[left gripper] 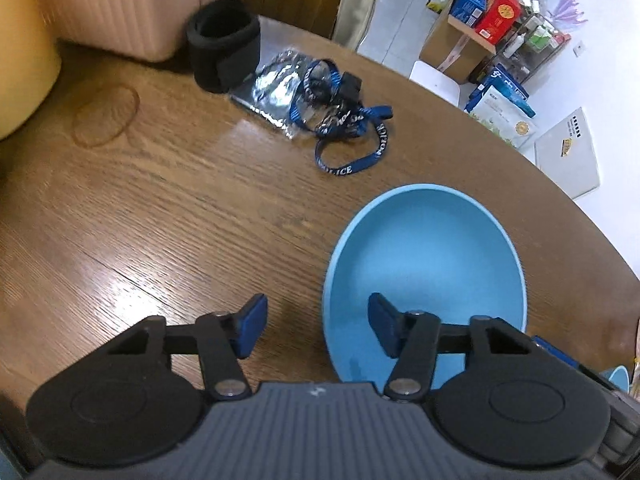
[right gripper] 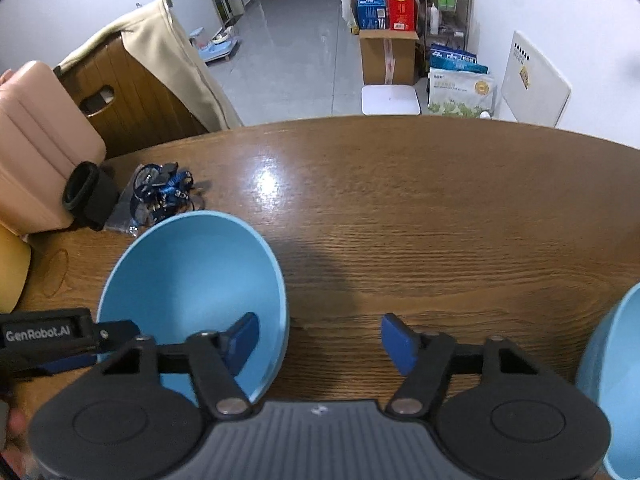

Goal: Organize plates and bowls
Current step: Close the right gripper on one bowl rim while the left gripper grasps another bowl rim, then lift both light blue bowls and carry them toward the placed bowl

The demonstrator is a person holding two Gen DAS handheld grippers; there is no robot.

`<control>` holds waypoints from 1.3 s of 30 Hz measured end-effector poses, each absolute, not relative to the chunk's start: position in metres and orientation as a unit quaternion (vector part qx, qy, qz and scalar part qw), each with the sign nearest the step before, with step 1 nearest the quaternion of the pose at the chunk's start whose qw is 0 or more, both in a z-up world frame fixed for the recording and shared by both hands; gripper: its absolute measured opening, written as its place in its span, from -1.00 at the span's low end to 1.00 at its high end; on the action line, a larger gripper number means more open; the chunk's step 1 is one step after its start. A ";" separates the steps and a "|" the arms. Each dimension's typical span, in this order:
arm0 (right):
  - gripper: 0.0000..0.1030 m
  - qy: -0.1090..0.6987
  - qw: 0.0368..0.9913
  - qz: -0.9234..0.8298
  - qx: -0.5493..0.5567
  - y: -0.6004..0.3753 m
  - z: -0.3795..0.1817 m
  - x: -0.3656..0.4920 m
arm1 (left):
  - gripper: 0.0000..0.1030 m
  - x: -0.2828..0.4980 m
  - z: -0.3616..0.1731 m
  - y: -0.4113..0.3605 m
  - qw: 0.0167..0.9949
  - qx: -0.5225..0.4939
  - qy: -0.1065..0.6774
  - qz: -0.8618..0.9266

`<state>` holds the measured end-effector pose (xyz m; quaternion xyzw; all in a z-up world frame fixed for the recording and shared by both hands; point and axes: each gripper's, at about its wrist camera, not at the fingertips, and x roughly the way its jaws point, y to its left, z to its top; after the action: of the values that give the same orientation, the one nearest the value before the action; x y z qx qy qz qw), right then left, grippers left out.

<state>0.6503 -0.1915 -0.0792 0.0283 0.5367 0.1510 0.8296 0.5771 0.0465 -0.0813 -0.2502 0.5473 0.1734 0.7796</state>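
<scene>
Straddling the rim of a blue bowl point(left gripper: 428, 264), the left tongs point(left gripper: 318, 326) stand partly open: the right-hand pad point(left gripper: 382, 326) sits inside the bowl, the other pad point(left gripper: 254, 326) over bare bench point(left gripper: 160, 220) just outside, with clear gaps to the rim on both sides — nothing gripped. The right tongs point(right gripper: 318, 344) straddle the opposite side of the same bowl point(right gripper: 192, 280) likewise, one pad point(right gripper: 242, 342) inside it, the other pad point(right gripper: 396, 342) above the wood point(right gripper: 440, 220), also partly open and holding nothing. Seen from the right wrist, the left tongs' body point(right gripper: 52, 336), marked "GenRobot.AI", lies at the bowl's left edge.

The bowl stands upright on the brown wooden bench, near its front edge. A second blue bowl point(right gripper: 616, 380) shows at the right margin of the right-wrist view, well apart from the first; only part of it is visible.

Farther back on the bench lie a blue lanyard point(left gripper: 348, 136) printed "POLICE" on a clear plastic bag point(left gripper: 272, 92), a black cuff point(left gripper: 224, 44) just beside them, and a pink ribbed case point(left gripper: 120, 4) behind. Beyond the bench — a wooden chair point(right gripper: 132, 92) draped with beige cloth, a white stool point(right gripper: 390, 100), and cardboard boxes point(right gripper: 386, 56) on the grey floor.
</scene>
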 end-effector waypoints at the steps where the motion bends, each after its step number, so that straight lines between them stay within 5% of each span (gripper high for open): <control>1: -0.01 0.539 0.828 0.152 0.032 -0.190 -0.081 0.651 | -0.04 0.578 -0.084 0.047 0.779 -0.250 0.548 0.174; 6: -0.42 0.548 0.821 0.155 0.033 -0.183 -0.093 0.654 | -0.28 0.580 -0.092 0.047 0.779 -0.249 0.550 0.171; 18: -0.83 0.550 0.817 0.161 0.062 -0.179 -0.103 0.654 | -0.81 0.581 -0.104 0.045 0.786 -0.251 0.547 0.143; 39: -0.86 0.536 0.825 0.166 0.073 -0.187 -0.095 0.640 | -0.81 0.570 -0.091 0.036 0.803 -0.235 0.532 0.131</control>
<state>0.6401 -0.1872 -0.0949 0.0729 0.5361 0.1659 0.8245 0.5702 0.0365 -0.0915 -0.2348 0.5325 0.1309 0.8026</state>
